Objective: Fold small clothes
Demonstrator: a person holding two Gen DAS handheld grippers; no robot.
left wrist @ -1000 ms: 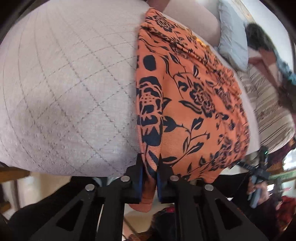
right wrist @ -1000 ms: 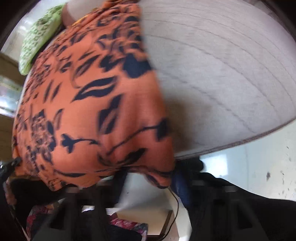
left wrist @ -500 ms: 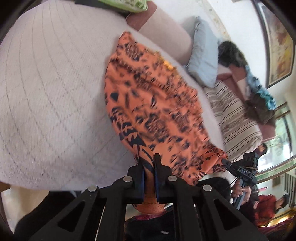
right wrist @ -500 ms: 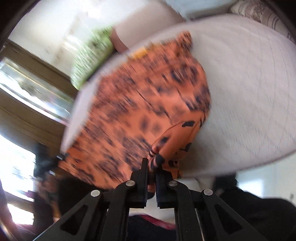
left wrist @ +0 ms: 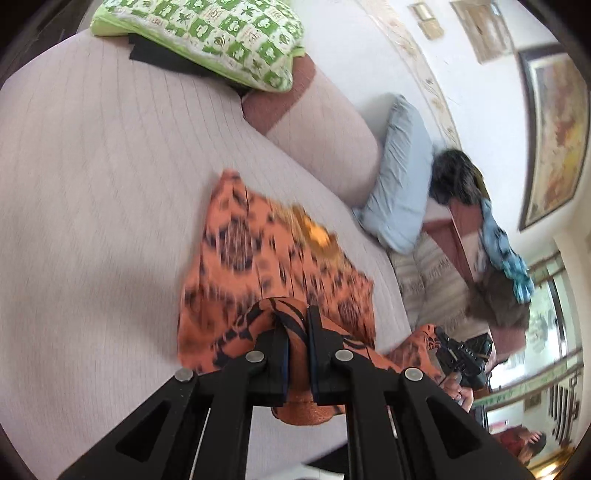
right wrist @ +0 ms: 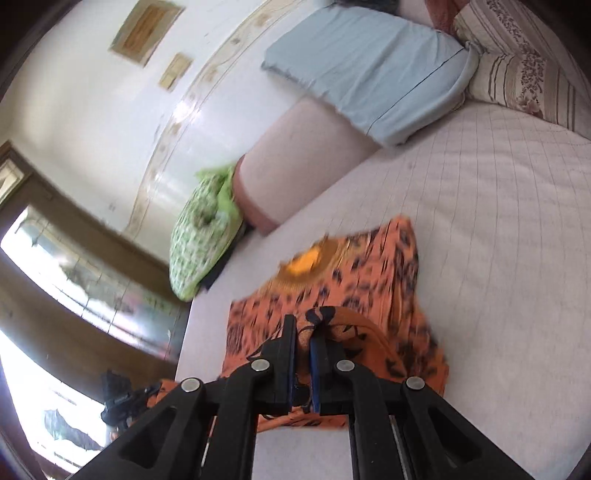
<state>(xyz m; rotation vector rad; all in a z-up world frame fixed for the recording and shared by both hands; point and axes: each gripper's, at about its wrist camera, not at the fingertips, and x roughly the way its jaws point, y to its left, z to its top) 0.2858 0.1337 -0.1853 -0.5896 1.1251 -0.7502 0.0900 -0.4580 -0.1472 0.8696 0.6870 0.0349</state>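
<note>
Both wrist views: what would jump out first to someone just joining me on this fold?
The orange garment with a dark floral print stands out, spread on the pale quilted bed, its near edge lifted. The left gripper and right gripper are each shut on a bunch of that fabric. Next come the green patterned pillow by the bolster and the light blue pillow further along the wall.

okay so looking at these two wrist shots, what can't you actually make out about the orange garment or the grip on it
- Left wrist view: the orange garment is motion-blurred, so its print and folds are unclear.
- Left wrist view: the left gripper hides the pinched edge.
- Right wrist view: the right gripper covers the garment's near hem; which corner it holds is unclear.
</note>
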